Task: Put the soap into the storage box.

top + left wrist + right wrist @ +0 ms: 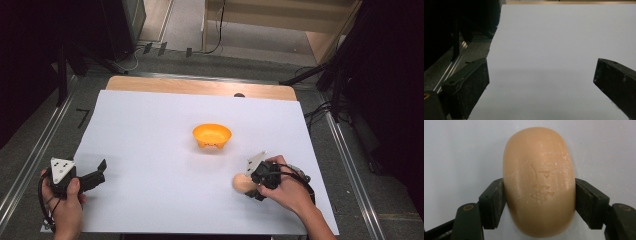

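Note:
A tan oval soap bar with stamped marks lies on the white sheet, and my right gripper is shut on it, both pads pressing its sides. From above, the soap bar sits at the right front of the sheet, just left of my right gripper and the hand holding it. An orange bowl stands near the middle of the sheet, apart from the soap. At the front left my left gripper rests in a hand, and in its own view my left gripper stands open over bare white sheet.
The white sheet covers a wooden table whose far edge shows as a strip. Grey floor with metal rails runs along both sides. Dark stands and cables are beyond the far right corner.

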The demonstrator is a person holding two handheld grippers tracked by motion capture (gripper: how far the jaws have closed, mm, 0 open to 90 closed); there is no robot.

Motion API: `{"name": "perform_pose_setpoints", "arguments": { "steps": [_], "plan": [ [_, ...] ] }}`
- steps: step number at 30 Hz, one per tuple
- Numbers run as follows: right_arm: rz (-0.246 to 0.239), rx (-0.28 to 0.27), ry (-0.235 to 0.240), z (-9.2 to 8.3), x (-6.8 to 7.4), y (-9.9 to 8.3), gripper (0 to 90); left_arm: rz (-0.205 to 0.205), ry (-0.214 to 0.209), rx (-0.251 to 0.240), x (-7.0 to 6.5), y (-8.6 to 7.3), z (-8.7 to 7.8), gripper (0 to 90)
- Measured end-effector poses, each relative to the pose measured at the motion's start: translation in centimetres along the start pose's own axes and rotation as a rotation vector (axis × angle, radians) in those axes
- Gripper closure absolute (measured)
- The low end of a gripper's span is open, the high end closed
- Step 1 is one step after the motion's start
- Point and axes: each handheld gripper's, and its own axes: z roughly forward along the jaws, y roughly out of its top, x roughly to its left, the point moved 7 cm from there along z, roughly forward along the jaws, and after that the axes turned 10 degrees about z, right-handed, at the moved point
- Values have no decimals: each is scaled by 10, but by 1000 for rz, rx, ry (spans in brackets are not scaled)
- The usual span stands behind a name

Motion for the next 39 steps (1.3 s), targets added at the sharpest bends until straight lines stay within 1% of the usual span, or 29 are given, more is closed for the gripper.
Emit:
{"name": "perform_pose_setpoints", "arguments": {
  "steps": [4, 7, 11, 12, 16, 19, 24, 26, 28, 32, 33, 39],
  "plan": [
    [-6, -4, -1, 0, 0, 0, 322, 1, -3, 2, 0, 0, 0, 7],
    [-9, 4, 3, 0, 0, 0, 326, 0, -4, 1, 0, 0, 0, 7],
    [-16, 11, -3, 0, -1, 0, 328, -1, -4, 2, 0, 0, 0, 7],
    [-18, 11, 3, 0, -1, 1, 328, -1, -5, 3, 0, 0, 0, 7],
    [-22, 32, 3, -1, -1, 2, 330, -2, -7, 2, 0, 0, 0, 8],
    [-26, 32, -12, -2, -2, 4, 330, -2, -7, 3, 0, 0, 0, 7],
    [-21, 42, -18, -4, -3, 6, 331, -6, -8, 0, 1, 0, 0, 7],
    [-25, 29, -14, -7, -4, 10, 331, -8, -8, -1, 1, 0, 0, 7],
    [-20, 29, -16, -10, -4, 12, 331, -7, -9, 0, 1, 0, 0, 8],
    [-25, 16, -15, -15, -7, 16, 331, -9, -8, -1, 1, 0, 0, 7],
    [-24, 9, -21, -16, -8, 17, 331, -9, -8, -1, 1, 0, 0, 8],
    [-23, 4, -18, -21, -11, 22, 331, -10, -10, -1, 1, 0, 0, 8]
  ]
}}
